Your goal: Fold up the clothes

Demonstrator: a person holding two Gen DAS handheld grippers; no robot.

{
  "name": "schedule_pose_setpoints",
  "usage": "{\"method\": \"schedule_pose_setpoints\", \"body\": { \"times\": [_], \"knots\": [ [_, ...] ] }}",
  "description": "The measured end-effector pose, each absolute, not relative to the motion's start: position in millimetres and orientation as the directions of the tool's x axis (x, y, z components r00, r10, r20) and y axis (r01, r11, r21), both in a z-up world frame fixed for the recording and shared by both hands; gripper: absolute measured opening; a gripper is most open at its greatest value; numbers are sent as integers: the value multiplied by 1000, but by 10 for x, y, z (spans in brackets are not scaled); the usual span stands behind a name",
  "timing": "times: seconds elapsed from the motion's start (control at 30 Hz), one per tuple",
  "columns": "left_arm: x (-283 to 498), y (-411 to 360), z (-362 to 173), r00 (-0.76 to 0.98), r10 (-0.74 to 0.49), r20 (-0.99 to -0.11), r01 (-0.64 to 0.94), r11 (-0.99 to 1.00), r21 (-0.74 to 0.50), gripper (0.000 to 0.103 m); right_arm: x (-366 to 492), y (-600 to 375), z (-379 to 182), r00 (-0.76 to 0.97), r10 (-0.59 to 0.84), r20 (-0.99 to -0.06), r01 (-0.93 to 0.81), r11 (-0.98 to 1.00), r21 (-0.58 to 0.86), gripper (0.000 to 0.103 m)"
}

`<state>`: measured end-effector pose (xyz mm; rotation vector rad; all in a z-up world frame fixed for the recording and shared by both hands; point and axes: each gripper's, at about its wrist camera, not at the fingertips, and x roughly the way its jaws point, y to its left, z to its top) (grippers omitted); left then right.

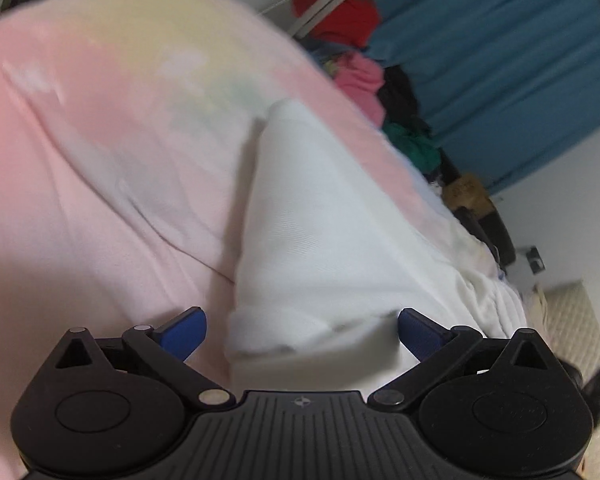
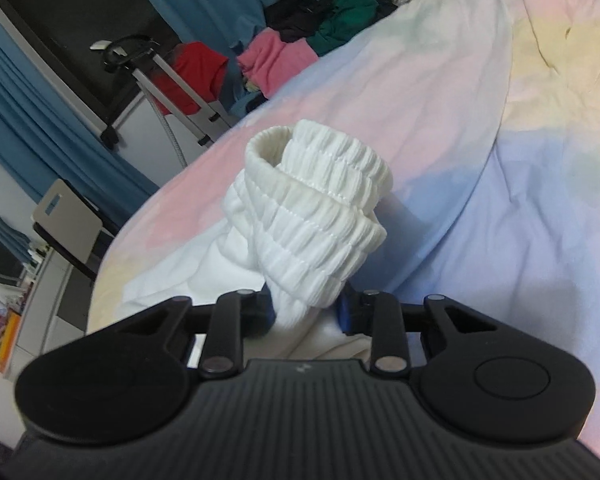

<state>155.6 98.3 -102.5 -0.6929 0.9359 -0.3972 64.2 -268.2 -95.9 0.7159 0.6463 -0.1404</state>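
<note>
Nearest: right gripper (image 2: 306, 312) clamped on white garment (image 2: 312, 216), ribbed elastic waistband bunched, standing up above jaws. Left gripper (image 1: 302, 332) spread wide, blue fingers (image 1: 186, 330) clear either side of same garment's smooth end. Beneath: pastel bedspread (image 2: 500, 160). Beyond: clothes heap (image 2: 300, 44), blue curtain (image 1: 500, 60).

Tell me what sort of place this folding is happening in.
Most likely a bedroom at home. The white garment lies on a bed with a pastel bedsheet, loose clothes are heaped along its far edge, and blue curtains hang behind.
</note>
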Motion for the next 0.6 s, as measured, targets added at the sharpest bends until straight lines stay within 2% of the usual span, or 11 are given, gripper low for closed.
{"method": "schedule_pose_setpoints", "body": {
  "times": [0.07, 0.1, 0.17, 0.33, 0.4, 0.6],
  "knots": [
    [1674, 989, -1142, 514, -640, -571, -1, 666, -746, 101, 696, -2673, -980, 792, 86, -605, 343, 756, 557, 31],
    [1689, 977, -1155, 511, -652, -561, 2, 653, -757, 95, 713, -2653, -971, 793, 83, -603, 344, 756, 556, 31],
    [1705, 986, -1143, 518, -638, -570, 7, 669, -743, 91, 692, -2628, -929, 801, 81, -593, 337, 758, 559, 31],
    [1614, 1012, -1031, 550, -613, -568, 35, 696, -717, 58, 691, -2593, -756, 834, 97, -543, 291, 758, 583, 30],
    [1549, 998, -903, 570, -617, -543, 61, 690, -721, 51, 678, -2602, -663, 845, 109, -523, 272, 755, 597, 29],
    [1464, 628, -312, 586, -666, -462, 175, 660, -731, 44, 519, -2897, -188, 882, 71, -465, 251, 766, 591, 28]
  ]
}}
